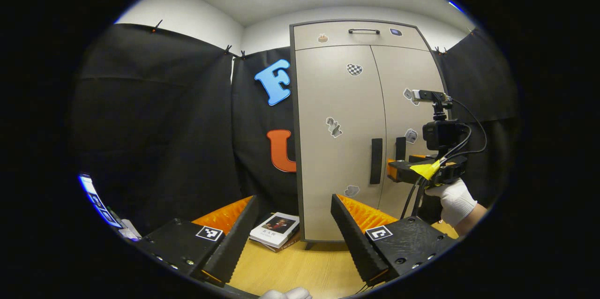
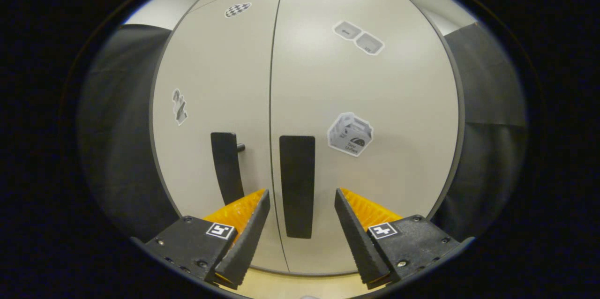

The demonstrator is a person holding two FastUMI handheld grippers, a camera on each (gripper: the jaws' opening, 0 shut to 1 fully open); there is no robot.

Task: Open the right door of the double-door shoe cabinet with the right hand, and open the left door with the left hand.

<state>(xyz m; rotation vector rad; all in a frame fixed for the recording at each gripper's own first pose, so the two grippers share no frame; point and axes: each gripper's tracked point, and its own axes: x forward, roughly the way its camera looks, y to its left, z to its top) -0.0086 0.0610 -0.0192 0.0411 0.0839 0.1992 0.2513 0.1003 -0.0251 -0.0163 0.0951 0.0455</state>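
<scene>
The grey double-door shoe cabinet (image 1: 337,102) stands with both doors closed. In the left gripper view, the left door's dark vertical handle (image 1: 376,160) and the right door's handle (image 1: 400,148) sit side by side at the centre seam. My left gripper (image 1: 295,231) is open and well short of the cabinet, holding nothing. A gloved hand (image 1: 457,203) holds my right gripper (image 1: 393,168) up against the right door near its handle. In the right gripper view, the right gripper (image 2: 302,224) is open, its fingers on either side of the right handle (image 2: 297,186). The left handle (image 2: 227,168) is just to the left.
A small stack of books (image 1: 276,229) lies on the wooden floor (image 1: 290,266) at the cabinet's left foot. Above the doors is a drawer with a handle (image 1: 363,31). Black cloth walls (image 1: 164,125) close in the left and right sides.
</scene>
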